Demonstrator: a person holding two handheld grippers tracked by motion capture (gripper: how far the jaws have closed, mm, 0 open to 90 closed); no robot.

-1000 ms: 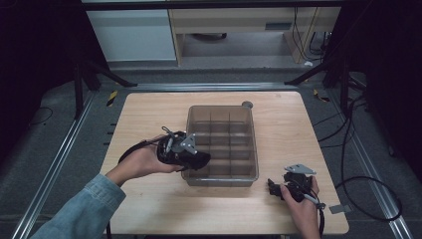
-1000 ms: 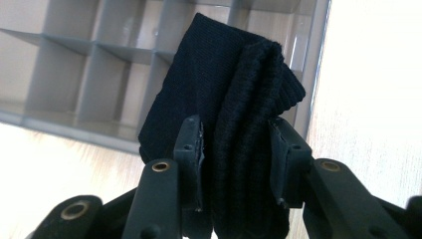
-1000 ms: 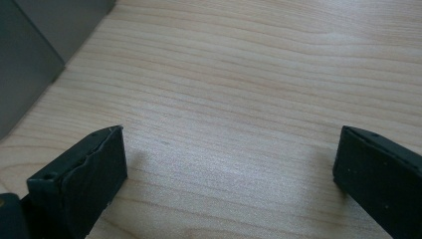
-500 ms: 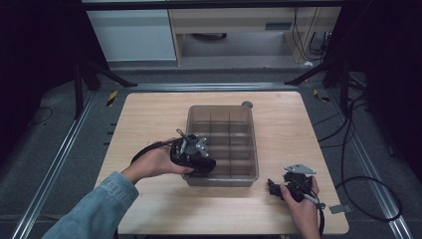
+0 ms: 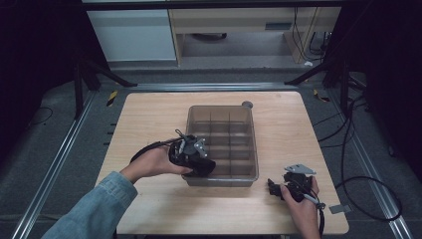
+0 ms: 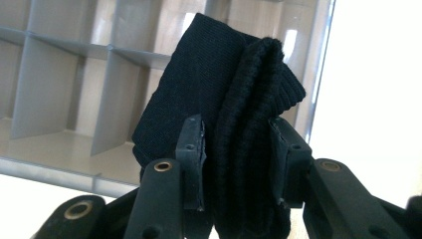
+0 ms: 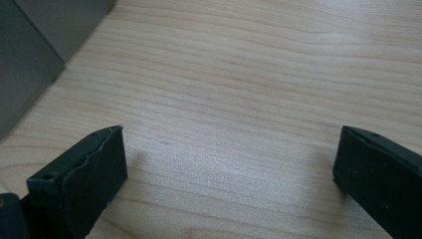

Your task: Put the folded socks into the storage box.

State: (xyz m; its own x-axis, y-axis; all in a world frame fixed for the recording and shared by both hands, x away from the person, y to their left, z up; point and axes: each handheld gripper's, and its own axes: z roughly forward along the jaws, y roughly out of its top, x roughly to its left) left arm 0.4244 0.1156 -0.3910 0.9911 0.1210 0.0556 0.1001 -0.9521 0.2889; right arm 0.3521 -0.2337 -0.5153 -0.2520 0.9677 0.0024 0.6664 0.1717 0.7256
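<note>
In the high view, the left gripper sits at the near left corner of a clear divided bin on the wooden desk, dark cloth at its jaws. The right gripper rests on the desk, beside the bin's near right corner.

In the left gripper view, the jaws are clamped on a folded black sock, which rises ahead of them over the bin's compartments.

In the right gripper view, the jaws stand wide apart with bare desk between them; the bin's wall lies ahead to their left.
</note>
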